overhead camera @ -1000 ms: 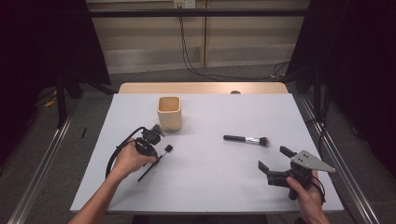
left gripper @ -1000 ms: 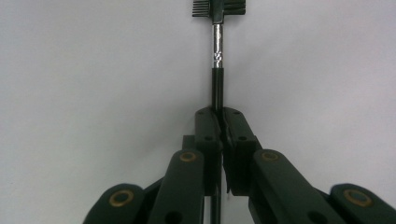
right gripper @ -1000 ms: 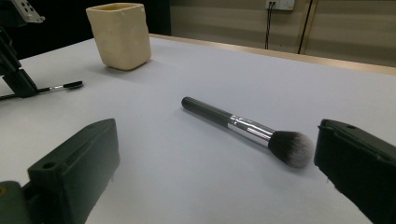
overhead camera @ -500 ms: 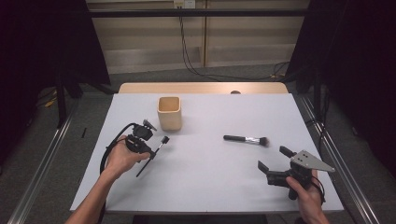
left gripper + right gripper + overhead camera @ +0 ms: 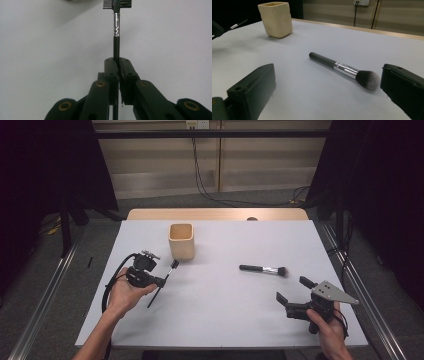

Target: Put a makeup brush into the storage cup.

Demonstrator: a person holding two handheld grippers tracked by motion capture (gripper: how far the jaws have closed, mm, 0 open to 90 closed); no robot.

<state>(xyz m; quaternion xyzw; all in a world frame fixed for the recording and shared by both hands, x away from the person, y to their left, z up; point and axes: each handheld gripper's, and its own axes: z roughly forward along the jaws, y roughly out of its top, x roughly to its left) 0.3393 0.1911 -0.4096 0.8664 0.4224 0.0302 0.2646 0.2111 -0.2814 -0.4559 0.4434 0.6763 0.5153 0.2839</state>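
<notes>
Lifted since the earlier frames, the left tool (image 5: pixel 161 281) now holds the slim brow comb brush (image 5: pixel 116 25) off the table (image 5: pixel 220 320), jaws clamped on its black handle. Nearer, the right tool (image 5: pixel 295 295) rests with jaws spread wide, empty. Beyond it lies a powder brush (image 5: pixel 344 68); farther still stands a cream square cup (image 5: pixel 181 241).
</notes>
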